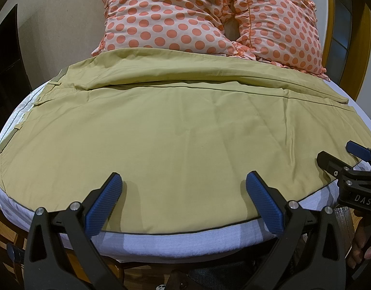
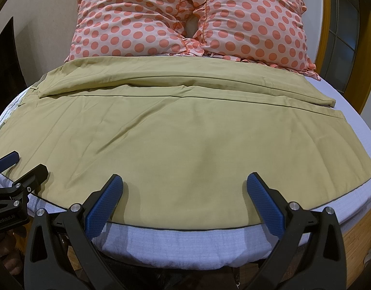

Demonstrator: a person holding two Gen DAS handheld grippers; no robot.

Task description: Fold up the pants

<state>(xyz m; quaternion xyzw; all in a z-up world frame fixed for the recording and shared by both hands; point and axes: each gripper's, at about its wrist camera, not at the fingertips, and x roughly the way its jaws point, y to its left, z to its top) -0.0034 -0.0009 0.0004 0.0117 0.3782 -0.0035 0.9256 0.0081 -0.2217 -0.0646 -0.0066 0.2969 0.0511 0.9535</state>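
Note:
Olive-tan pants [image 1: 180, 130] lie spread flat across the bed, waistband at the left, leg hems at the right; they also fill the right wrist view [image 2: 180, 130]. The far leg lies folded along the back. My left gripper [image 1: 184, 181] is open and empty, its blue pads [image 1: 105, 203] over the pants' near edge. My right gripper [image 2: 184, 181] is open and empty over the same near edge, further right. The right gripper shows at the right in the left wrist view [image 1: 340, 155]. The left gripper shows at the left in the right wrist view [image 2: 23, 164].
Two pink pillows with orange dots [image 1: 209, 17] lean at the head of the bed, behind the pants [image 2: 190, 17]. A white mattress cover [image 1: 185, 239] shows along the near edge. A wooden door frame [image 1: 330, 24] stands at the right.

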